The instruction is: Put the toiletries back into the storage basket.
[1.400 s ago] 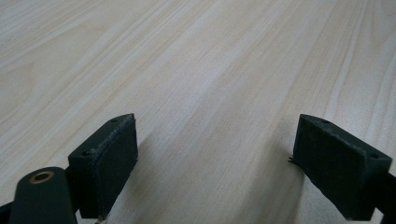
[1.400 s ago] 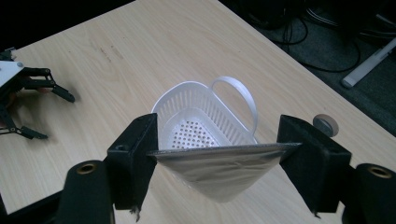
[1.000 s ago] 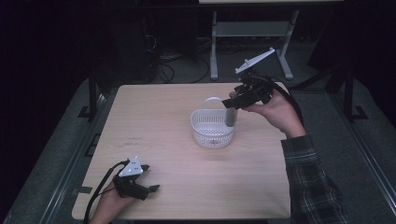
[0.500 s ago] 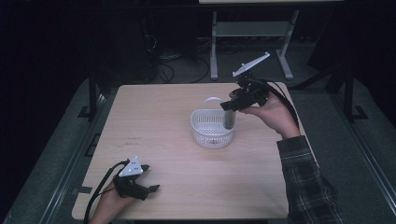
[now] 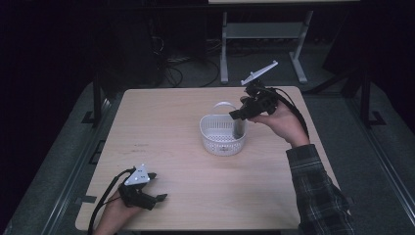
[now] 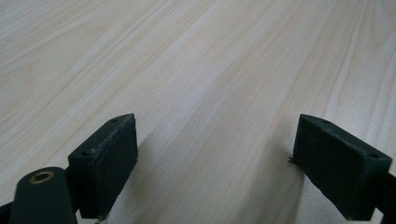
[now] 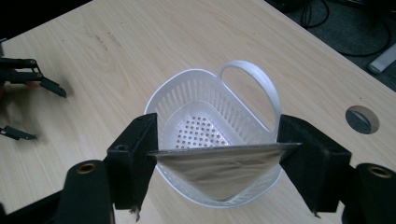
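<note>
My right gripper [image 7: 217,161] grips a flat silvery pouch [image 7: 219,170] over the white basket [image 7: 187,95], release pending; my left gripper [image 6: 215,163] gapes empty on the bench [image 6: 196,70].

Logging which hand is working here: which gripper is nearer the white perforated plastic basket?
Right. The right gripper holds a flat grey pouch over the white perforated plastic basket's rim; the left gripper rests open at the table's near-left edge.
</note>
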A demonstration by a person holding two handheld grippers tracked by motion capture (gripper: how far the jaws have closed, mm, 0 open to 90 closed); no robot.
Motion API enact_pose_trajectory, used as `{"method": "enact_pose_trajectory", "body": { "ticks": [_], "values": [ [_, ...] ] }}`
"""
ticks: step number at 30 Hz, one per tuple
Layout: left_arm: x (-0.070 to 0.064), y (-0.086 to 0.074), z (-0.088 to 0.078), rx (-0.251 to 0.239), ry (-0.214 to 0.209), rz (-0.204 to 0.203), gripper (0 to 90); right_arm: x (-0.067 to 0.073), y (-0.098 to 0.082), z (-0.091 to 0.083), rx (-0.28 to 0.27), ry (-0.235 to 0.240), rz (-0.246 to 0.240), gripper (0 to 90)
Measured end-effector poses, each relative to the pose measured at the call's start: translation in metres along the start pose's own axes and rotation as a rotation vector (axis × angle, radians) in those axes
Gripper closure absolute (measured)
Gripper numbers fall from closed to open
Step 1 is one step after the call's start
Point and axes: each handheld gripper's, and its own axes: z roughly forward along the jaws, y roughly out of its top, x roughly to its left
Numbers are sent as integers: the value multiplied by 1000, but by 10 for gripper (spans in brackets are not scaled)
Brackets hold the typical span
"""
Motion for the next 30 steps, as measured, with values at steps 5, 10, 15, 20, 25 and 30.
{"method": "enact_pose_trajectory", "body": {
  "ticks": [5,10,15,20,25,30],
  "values": [
    [0,0,0,0,0,0,129,-2,-3,6,7,3,4,300],
    [0,0,0,0,0,1,129,-4,-6,11,12,2,10,300],
    [0,0,0,-3,0,-3,129,-5,-10,19,23,4,9,300],
    [0,0,0,-2,0,-1,129,-5,-11,25,36,6,16,300],
    [0,0,0,-1,0,-1,129,-6,-14,33,54,6,16,300],
    [0,0,0,-1,0,-1,129,-6,-16,38,68,6,19,300]
  ]
}}
